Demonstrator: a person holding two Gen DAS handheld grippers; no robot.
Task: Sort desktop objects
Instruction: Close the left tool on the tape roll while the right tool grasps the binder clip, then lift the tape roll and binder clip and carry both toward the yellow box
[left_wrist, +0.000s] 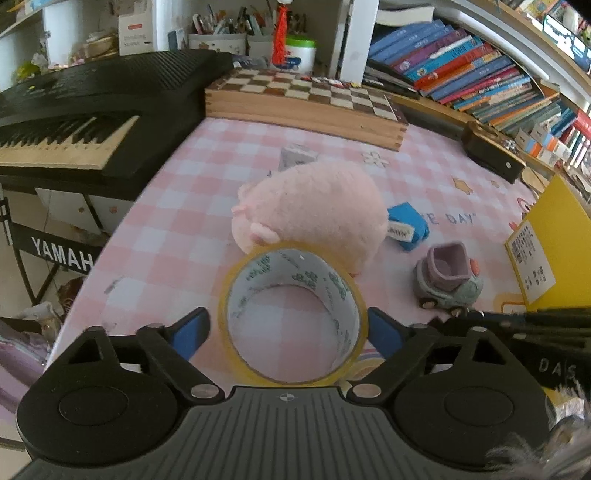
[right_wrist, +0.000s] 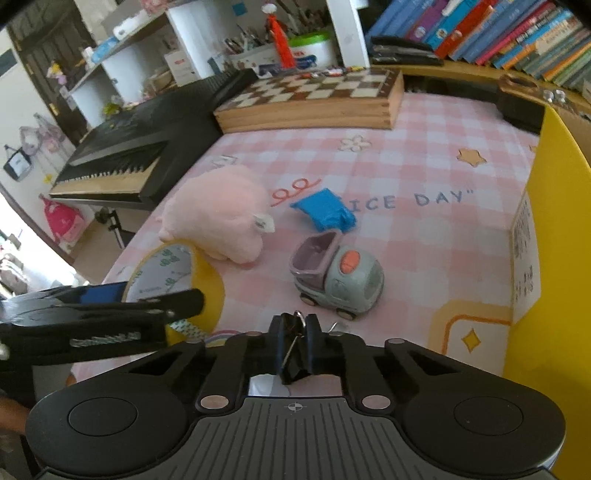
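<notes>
Tape roll (left_wrist: 291, 314) sits between spread left gripper (left_wrist: 288, 332), untouched; right gripper (right_wrist: 295, 343) pinches binder clip (right_wrist: 293, 363), which could slip sideways.

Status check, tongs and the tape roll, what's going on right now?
Right tongs shut on a black binder clip. Left tongs straddle the tape roll, pads not clearly pressing. Pink plush pig sits right behind the roll.

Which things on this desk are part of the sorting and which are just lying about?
Part of the job:
- tape roll, between the left hand-held gripper's pads
- binder clip, in the right hand-held gripper
- plush pig
- toy truck
- blue toy

Lying about:
- chessboard
- keyboard
- books
</notes>
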